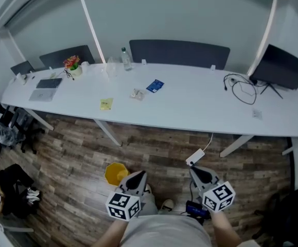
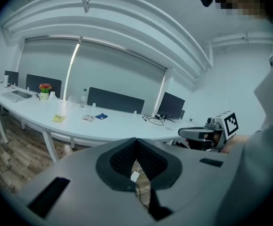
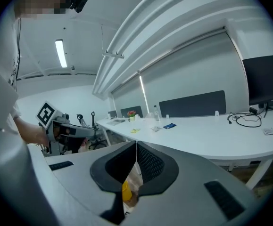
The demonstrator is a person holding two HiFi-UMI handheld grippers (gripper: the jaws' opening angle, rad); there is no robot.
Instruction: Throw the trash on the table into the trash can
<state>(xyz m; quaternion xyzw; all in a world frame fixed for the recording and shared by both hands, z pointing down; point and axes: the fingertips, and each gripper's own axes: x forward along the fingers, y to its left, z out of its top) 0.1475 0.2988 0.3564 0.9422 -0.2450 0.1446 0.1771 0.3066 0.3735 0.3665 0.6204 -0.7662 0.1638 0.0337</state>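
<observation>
Three bits of trash lie on the long white table point(image 1: 200, 107): a yellow wrapper point(image 1: 106, 104), a crumpled clear wrapper point(image 1: 137, 93) and a blue packet point(image 1: 155, 85). They also show far off as the yellow wrapper point(image 2: 58, 118) and blue packet point(image 3: 169, 125). A yellow trash can point(image 1: 116, 173) stands on the wooden floor in front of the table. My left gripper point(image 1: 137, 175) is held low beside the can, shut and empty. My right gripper point(image 1: 197, 171) is level with it on the right, also shut with nothing in it. Both are well short of the table.
On the table are a water bottle point(image 1: 124, 58), a flower pot point(image 1: 72, 66), a laptop point(image 1: 46, 89), black cables point(image 1: 241, 89) and a monitor point(image 1: 280, 66). A white power strip point(image 1: 195, 157) lies on the floor. Office chairs point(image 1: 10, 127) crowd the left end.
</observation>
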